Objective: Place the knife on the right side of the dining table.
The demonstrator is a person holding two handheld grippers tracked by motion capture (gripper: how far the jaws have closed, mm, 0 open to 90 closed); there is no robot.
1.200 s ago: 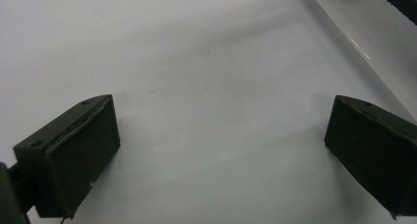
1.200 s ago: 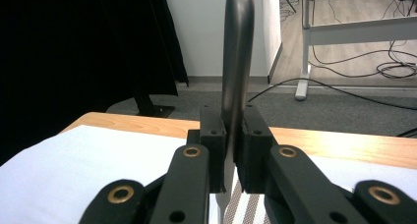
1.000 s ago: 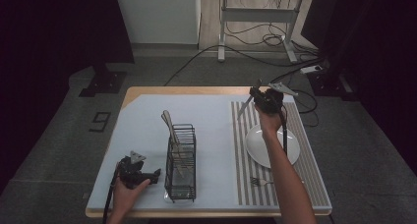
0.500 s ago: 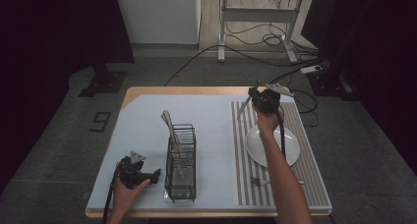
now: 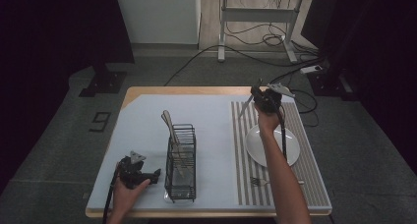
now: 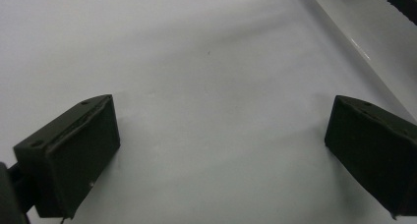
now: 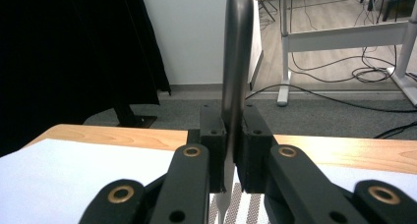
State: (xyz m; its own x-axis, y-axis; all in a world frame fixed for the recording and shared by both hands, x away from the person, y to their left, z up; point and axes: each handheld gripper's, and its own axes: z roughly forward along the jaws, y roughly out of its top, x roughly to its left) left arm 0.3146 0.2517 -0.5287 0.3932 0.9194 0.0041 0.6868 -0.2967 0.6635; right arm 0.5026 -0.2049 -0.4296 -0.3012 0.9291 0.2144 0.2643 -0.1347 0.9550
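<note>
My right gripper [image 5: 259, 94] is raised over the far end of the striped mat [image 5: 314, 184], shut on a silver table knife [image 5: 246, 107]. From the jaws the knife slants down and to the left. In the right gripper view the knife handle [image 7: 236, 62] stands upright, clamped between the pads of my right gripper [image 7: 230, 150]. Resting on the pale blue mat [image 5: 147, 121] at the front left, my left gripper [image 5: 153, 175] points toward a black wire basket [image 5: 181, 184]. In the left gripper view, my left gripper [image 6: 221, 155] is open over bare mat with nothing between the jaws.
A spoon [image 5: 167, 118] and other cutlery stand in the basket. A white plate [image 5: 295, 145] lies on the striped mat under my right forearm, and a fork [image 5: 273, 181] lies nearer the front edge. Beyond the table are a desk frame and floor cables.
</note>
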